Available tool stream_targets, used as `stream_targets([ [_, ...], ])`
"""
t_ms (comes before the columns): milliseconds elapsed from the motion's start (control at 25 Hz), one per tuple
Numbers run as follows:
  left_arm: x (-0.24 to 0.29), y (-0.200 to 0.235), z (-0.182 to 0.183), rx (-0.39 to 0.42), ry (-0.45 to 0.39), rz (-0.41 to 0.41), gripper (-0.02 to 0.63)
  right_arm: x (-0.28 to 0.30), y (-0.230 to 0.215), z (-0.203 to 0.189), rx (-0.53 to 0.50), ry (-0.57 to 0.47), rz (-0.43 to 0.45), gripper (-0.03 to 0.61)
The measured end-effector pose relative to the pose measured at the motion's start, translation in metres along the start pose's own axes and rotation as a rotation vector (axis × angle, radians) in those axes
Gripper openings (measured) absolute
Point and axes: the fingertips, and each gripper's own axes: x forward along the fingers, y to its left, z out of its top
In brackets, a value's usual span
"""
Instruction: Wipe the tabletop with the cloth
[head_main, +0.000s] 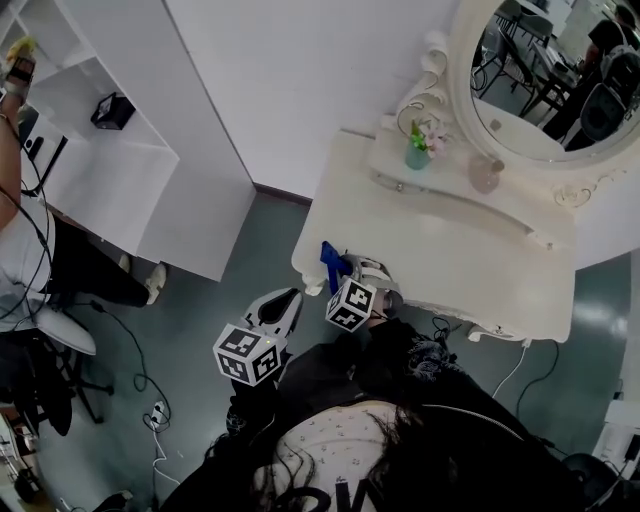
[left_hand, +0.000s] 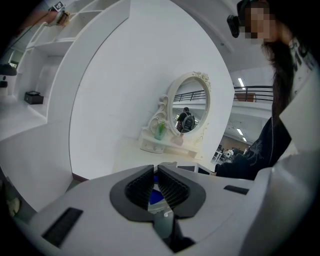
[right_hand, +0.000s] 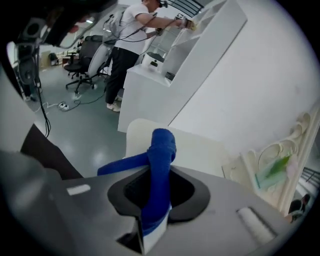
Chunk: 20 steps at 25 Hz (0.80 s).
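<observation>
Nearest the head camera is the person's dark hair (head_main: 330, 470), cut off by the lower edge. Just beyond, the right gripper (head_main: 350, 270) (right_hand: 159, 172) pinches a deep blue fabric cloth (head_main: 329, 264) (right_hand: 161, 150). The cloth is twisted into a thick rope, with a bunched lump at its top and one tail trailing left. It hangs at the near left corner of the white dressing tabletop (head_main: 450, 250) (right_hand: 200, 150); whether it touches the surface cannot be told. The marker cube hides most of it from above, and the jaws hide its lower end. The left gripper (head_main: 288, 298) (left_hand: 155, 169), beside it over the floor, has its jaws pressed almost together on nothing.
</observation>
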Motion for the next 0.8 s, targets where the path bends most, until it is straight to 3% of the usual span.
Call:
stream_targets([
  [120, 0.006, -0.003, 0.002, 0.006, 0.007, -0.023, 0.003, -0.002, -0.001, -0.004, -0.034, 0.004, -0.019, 0.074],
  [360, 0.028, -0.019, 0.001, 0.03, 0.034, -0.103, 0.003, -0.013, -0.017, -0.034, 0.065, 0.045, -0.063, 0.074],
  [800, 0.075, -0.075, -0.002, 0.102, 0.092, -0.267, 0.003, -0.055, -0.051, -0.142, 0.247, 0.188, -0.175, 0.074],
])
